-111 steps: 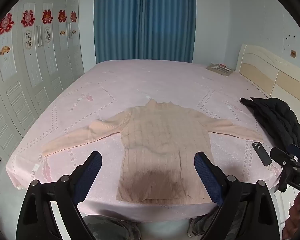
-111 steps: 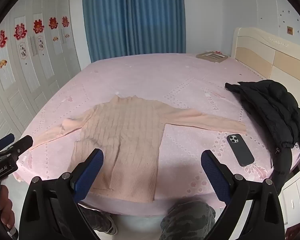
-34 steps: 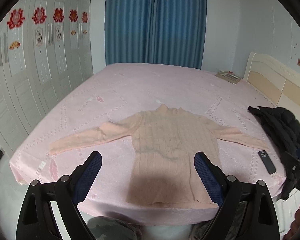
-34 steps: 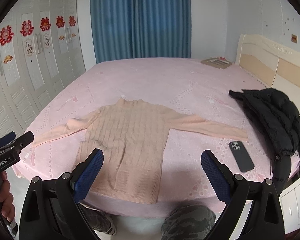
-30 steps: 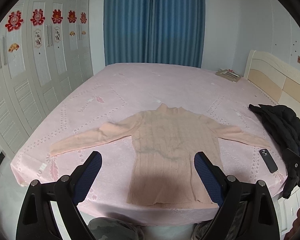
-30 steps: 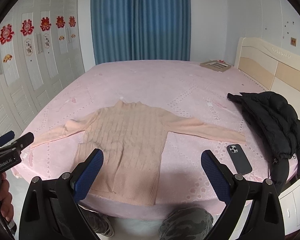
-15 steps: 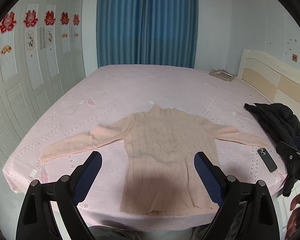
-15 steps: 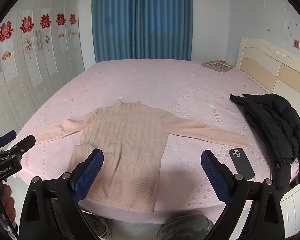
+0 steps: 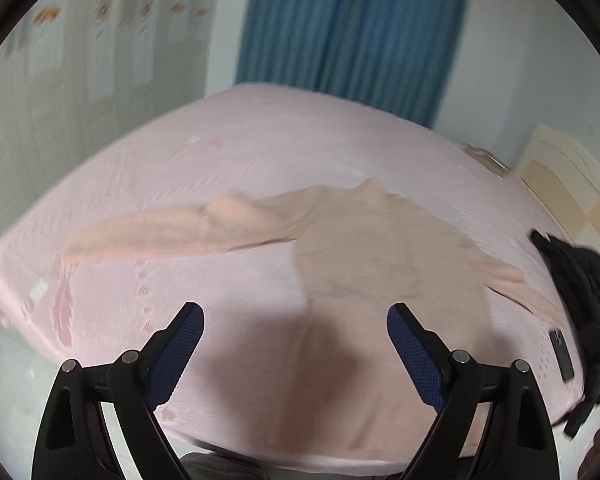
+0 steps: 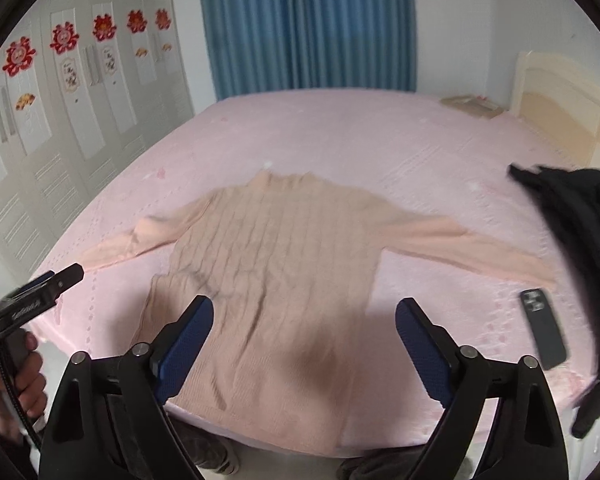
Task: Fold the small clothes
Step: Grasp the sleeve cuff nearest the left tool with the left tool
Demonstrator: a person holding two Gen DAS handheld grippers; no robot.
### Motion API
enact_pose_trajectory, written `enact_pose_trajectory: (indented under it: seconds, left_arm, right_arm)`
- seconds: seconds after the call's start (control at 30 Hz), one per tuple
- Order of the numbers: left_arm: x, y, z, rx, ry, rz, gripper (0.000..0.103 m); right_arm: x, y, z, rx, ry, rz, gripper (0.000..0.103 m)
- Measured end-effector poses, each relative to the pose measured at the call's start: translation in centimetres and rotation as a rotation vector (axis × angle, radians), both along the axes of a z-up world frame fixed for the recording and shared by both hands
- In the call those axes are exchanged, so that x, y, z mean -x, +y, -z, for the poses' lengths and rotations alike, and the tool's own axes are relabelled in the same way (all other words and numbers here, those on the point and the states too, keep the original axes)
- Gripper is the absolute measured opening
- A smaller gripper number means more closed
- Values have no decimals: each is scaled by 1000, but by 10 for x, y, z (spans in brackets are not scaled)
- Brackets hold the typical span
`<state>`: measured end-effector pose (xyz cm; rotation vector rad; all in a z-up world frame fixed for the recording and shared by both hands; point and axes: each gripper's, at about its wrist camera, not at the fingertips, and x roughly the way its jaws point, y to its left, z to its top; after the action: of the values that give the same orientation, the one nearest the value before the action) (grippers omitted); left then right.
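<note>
My left gripper (image 9: 294,334) and right gripper (image 10: 304,326) hover, jaws wide, empty; the sweater (image 10: 276,264) looks soft, limp knit, so I'd pinch a sleeve cuff (image 10: 540,274).

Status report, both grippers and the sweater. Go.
Left gripper open, empty; right gripper open, empty. Peach sweater flat on bed, sleeves spread, unfolded. Phone and black jacket beside right sleeve.

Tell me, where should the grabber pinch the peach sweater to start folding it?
Probably at a cuff. The sweater lies flat on the bed, both sleeves spread sideways. The right gripper, open, could come in from the phone's side and pinch the right sleeve's thin free end.
</note>
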<state>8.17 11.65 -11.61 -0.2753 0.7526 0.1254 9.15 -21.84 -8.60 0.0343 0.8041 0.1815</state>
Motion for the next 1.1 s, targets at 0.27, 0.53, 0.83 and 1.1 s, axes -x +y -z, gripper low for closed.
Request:
enact_pose_trajectory:
  seconds: [0.27,0.53,0.83,1.1]
  left_arm:
    - [-17,126,75,237,79,-238,85]
    - [-38,218,116,312,70,-402,65]
    - [-73,282,138,384,-12,-523,44]
    - [-106,295,125,207,36,-572,7]
  right_arm:
    - [-40,24,52,-26,70,-18,84]
    - [-80,46,93,-17,110,-13,84]
    - [-131,61,108,-45,103,8,83]
    - [-170,57,103,-49,39,17,83]
